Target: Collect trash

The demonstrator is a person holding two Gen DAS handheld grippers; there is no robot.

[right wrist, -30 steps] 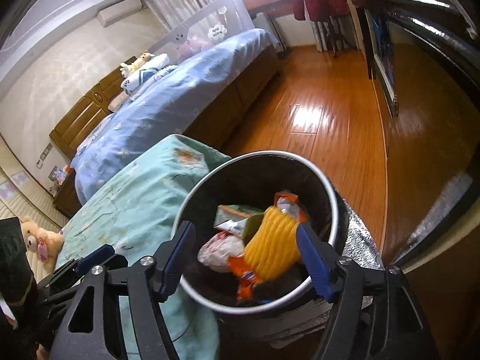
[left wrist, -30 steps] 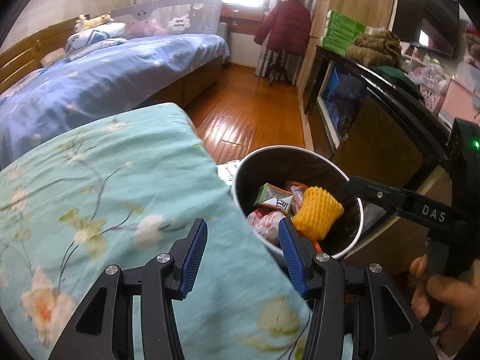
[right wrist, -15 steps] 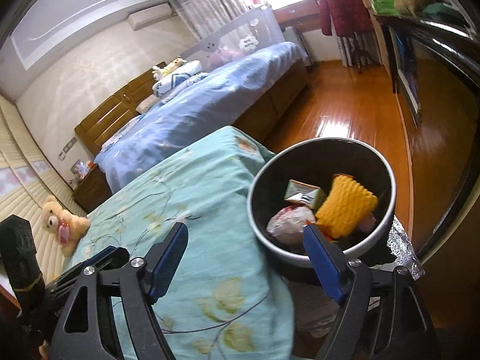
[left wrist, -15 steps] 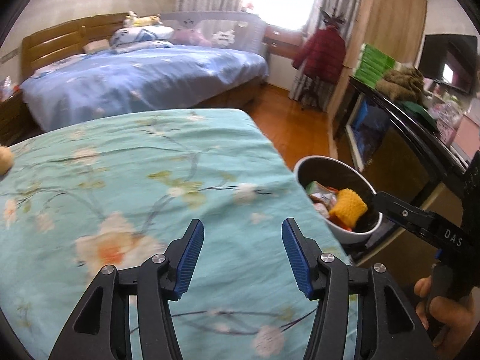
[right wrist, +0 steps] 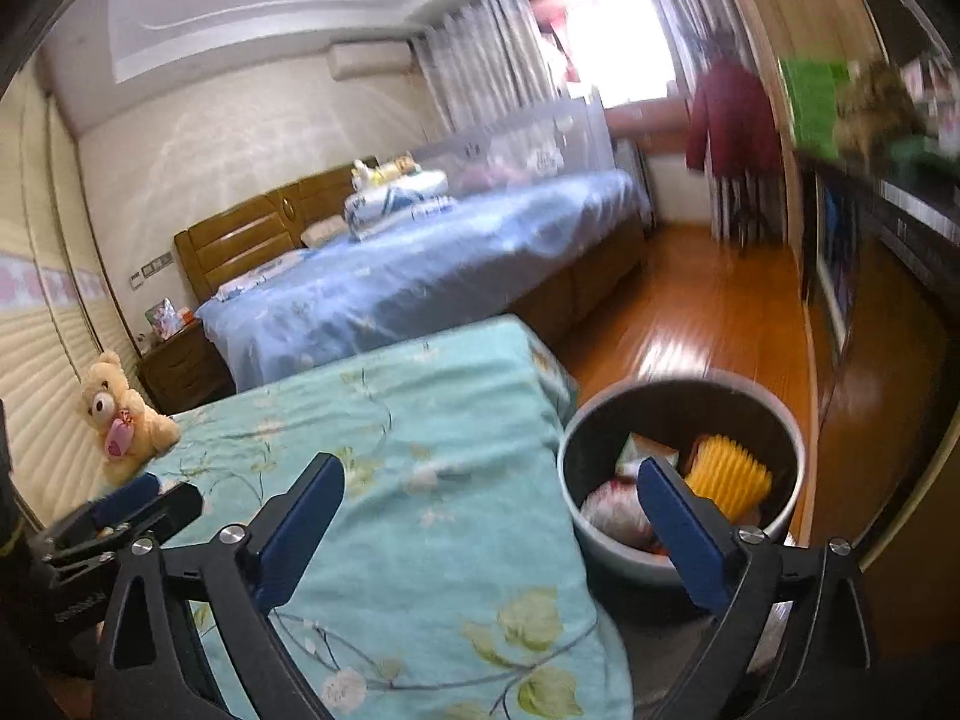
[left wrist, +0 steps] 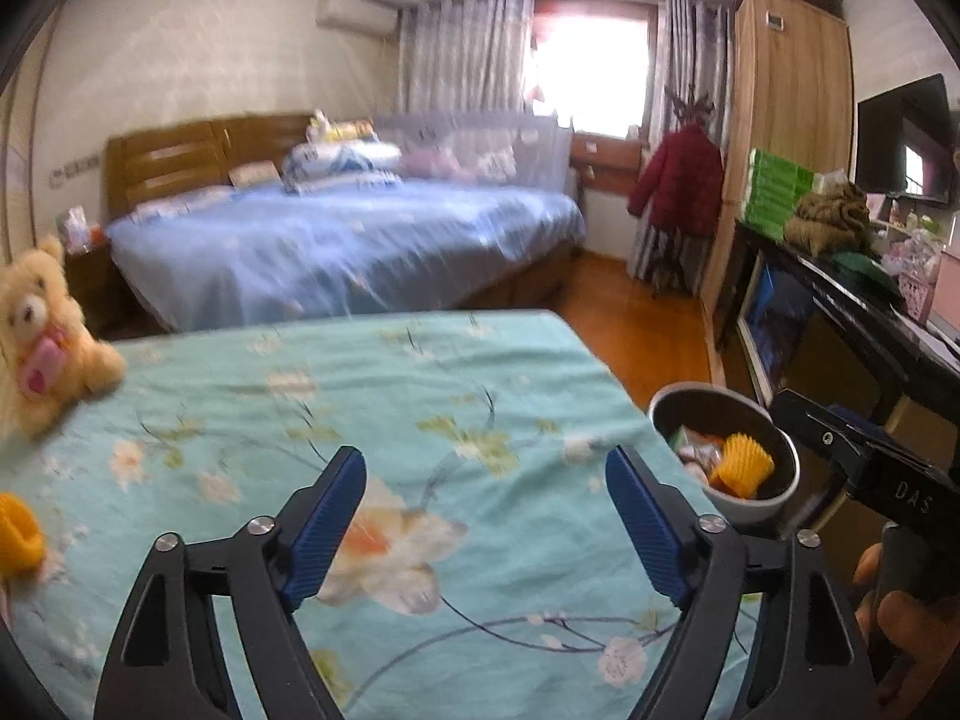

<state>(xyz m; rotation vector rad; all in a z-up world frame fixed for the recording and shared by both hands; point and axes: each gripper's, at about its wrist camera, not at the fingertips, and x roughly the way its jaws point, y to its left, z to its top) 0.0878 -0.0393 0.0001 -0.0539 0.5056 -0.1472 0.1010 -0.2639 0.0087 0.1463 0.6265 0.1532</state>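
Observation:
A round trash bin stands on the floor at the right corner of the teal floral bed. It holds a yellow foam net and several wrappers. Another yellow foam piece lies on the bed at the far left edge of the left wrist view. My left gripper is open and empty above the bed. My right gripper is open and empty over the bed corner, beside the bin; it also shows at the right of the left wrist view.
A teddy bear sits at the left of the teal bed. A blue bed lies beyond. A dark TV cabinet runs along the right, with wooden floor between.
Both grippers have pulled back and up from the bin, left gripper swinging left over the bed. The yellow foam net lies in the bin. The teddy bear and the second foam piece came into view.

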